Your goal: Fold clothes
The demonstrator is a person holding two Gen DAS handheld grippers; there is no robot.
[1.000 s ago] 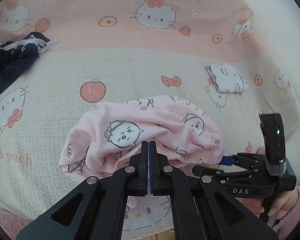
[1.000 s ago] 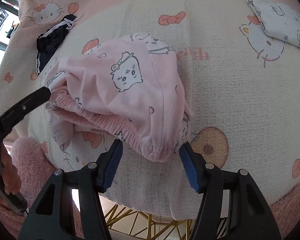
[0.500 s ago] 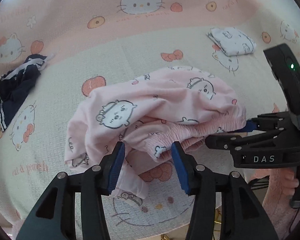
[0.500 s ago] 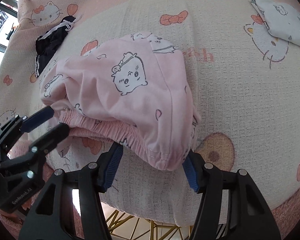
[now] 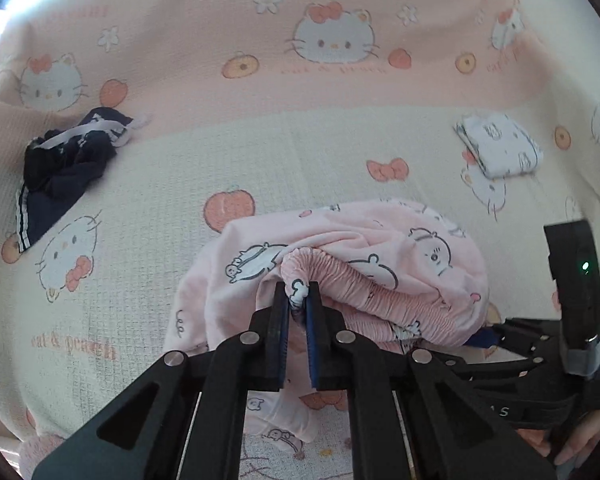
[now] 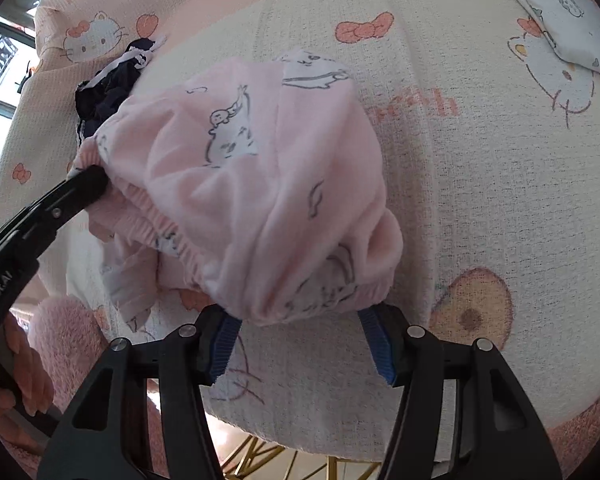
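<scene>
A crumpled pink garment point(image 5: 380, 256) printed with cartoon animals lies near the front edge of the blanket. My left gripper point(image 5: 298, 292) points down at its left side, jaws closing tight on a fold of the elastic waistband point(image 5: 340, 276), with fabric pinched between the blue pads. In the right wrist view the same garment point(image 6: 260, 160) bulges up, and the left gripper point(image 6: 96, 176) holds its far left end. My right gripper point(image 6: 298, 316) stands open, and the garment's near hem lies loosely between its fingertips.
A navy garment point(image 5: 60, 168) with white stripes lies crumpled at the back left. A folded white printed cloth point(image 5: 500, 148) rests at the back right. The cat-print blanket point(image 6: 480, 180) ends just below the grippers, with gold legs point(image 6: 260, 456) under it. A hand point(image 6: 20, 380) holds the left tool.
The left gripper went from shut to open, came down around the waistband fold and shut on it. The garment bunched up higher. The right gripper stayed where it was.
</scene>
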